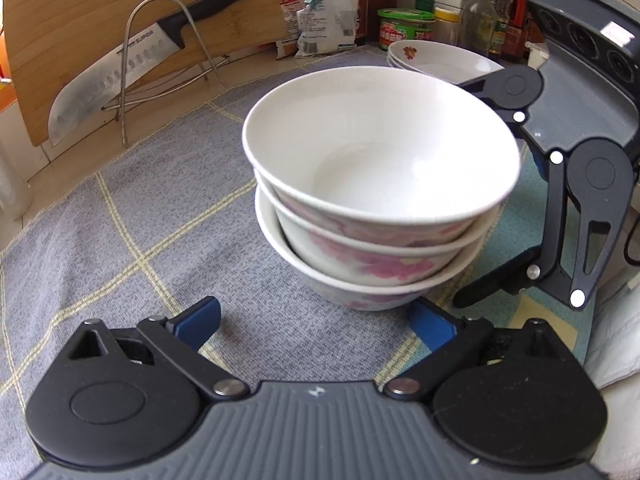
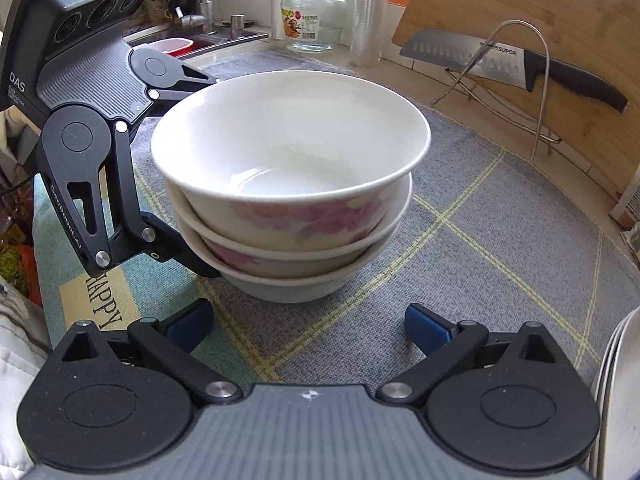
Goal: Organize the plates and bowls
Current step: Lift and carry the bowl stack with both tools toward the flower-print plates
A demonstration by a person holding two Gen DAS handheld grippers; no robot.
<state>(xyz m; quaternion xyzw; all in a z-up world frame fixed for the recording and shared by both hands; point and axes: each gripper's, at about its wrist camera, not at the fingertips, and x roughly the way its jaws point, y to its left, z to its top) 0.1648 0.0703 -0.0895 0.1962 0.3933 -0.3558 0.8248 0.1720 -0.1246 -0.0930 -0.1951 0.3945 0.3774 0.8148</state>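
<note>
Three white bowls with pink flowers are nested in a stack (image 1: 376, 184) on a grey checked cloth (image 1: 140, 220). My left gripper (image 1: 318, 314) is open just in front of the stack's base, its blue pads (image 1: 204, 316) holding nothing. The right gripper (image 1: 468, 192) comes in from the right, open, with one finger by the top rim and one by the bottom bowl. The right wrist view shows the same stack (image 2: 288, 168) beyond the open right gripper (image 2: 308, 322), and the left gripper (image 2: 210, 176) spread at its left side. A pile of white plates (image 1: 436, 60) lies behind the bowls.
A wooden cutting board (image 1: 100, 20) and a large knife (image 1: 132, 64) rest on a wire rack (image 1: 132, 60) at the back left. Food bags (image 1: 320, 12), jars and bottles (image 1: 496, 16) line the back wall. A glass jar (image 2: 312, 20) and sink (image 2: 188, 42) stand farther off. Plate edges (image 2: 616, 380) are close on the right.
</note>
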